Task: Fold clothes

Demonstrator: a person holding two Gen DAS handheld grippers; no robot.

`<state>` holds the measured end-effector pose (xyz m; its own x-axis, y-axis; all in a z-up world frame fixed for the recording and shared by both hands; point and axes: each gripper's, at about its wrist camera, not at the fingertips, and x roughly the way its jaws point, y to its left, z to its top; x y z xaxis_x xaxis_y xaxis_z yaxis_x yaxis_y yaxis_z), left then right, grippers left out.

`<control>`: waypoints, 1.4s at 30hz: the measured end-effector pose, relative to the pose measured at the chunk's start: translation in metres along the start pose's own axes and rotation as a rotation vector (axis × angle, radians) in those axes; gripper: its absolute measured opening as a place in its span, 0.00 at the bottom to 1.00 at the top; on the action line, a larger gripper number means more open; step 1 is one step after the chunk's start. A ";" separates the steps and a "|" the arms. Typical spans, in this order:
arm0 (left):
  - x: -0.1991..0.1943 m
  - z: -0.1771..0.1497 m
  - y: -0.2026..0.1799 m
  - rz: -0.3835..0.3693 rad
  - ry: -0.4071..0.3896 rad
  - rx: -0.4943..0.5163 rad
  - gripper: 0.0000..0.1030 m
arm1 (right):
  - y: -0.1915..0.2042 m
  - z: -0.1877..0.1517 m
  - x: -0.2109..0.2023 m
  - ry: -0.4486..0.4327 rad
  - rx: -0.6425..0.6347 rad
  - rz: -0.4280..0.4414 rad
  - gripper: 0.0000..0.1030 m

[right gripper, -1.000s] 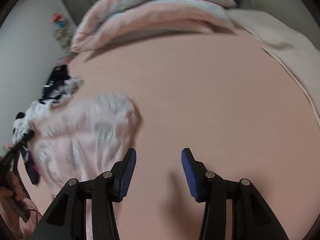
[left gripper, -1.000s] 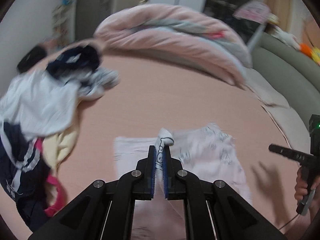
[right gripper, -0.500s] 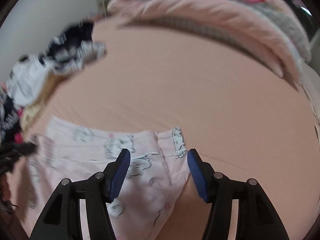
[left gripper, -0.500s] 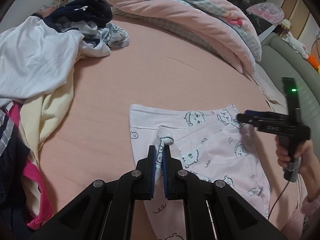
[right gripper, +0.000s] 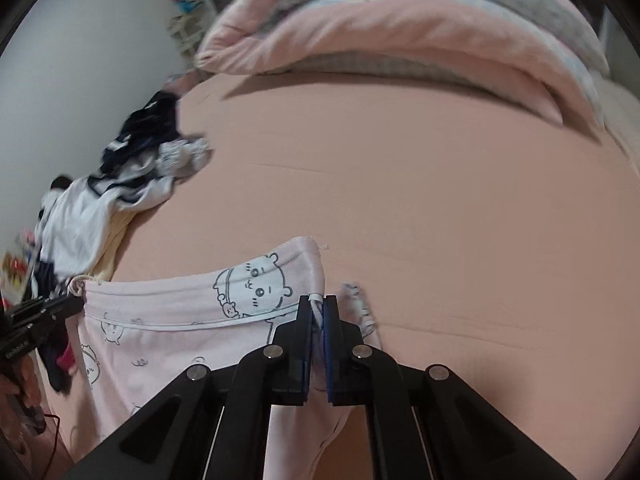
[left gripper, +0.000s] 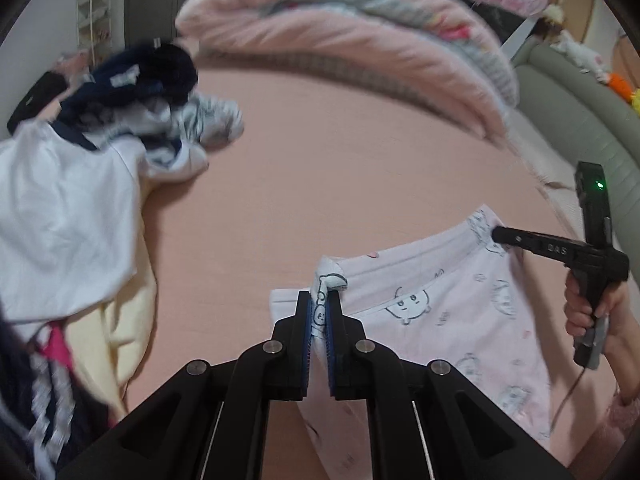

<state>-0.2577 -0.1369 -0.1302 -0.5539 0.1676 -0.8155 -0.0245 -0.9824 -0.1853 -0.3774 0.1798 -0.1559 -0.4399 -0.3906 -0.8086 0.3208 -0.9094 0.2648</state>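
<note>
Left wrist view: both grippers pinch pale pink bear-print cotton pants (left gripper: 448,312).
Left gripper (left gripper: 319,312) and right gripper (right gripper: 319,320) clamp the waistband; lettering unreadable.

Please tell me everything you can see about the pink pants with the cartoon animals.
The pink pants are pale pink soft cloth printed with outlined cartoon animals, with a seam line below the waistband. They lie on the pink bed sheet, with the waistband pulled between the two grippers. The left gripper is shut on one waistband corner, the right gripper on the other. The legs run towards the cameras, partly hidden.
</note>
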 end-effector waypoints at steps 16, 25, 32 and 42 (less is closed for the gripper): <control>0.015 -0.019 0.021 -0.058 0.038 -0.001 0.09 | 0.015 -0.001 0.008 -0.112 0.001 -0.121 0.11; -0.014 -0.031 0.015 -0.118 0.128 -0.151 0.12 | 0.012 -0.033 -0.007 -0.006 -0.018 -0.102 0.12; -0.036 -0.109 -0.026 -0.237 0.241 -0.188 0.26 | 0.048 -0.116 -0.080 0.044 0.001 0.074 0.13; -0.054 -0.161 -0.054 -0.197 0.183 -0.156 0.27 | 0.072 -0.227 -0.104 0.108 0.079 0.128 0.13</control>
<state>-0.0925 -0.0796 -0.1640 -0.3918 0.3796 -0.8381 0.0193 -0.9073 -0.4200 -0.1176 0.1873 -0.1721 -0.3062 -0.4898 -0.8163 0.2998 -0.8635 0.4057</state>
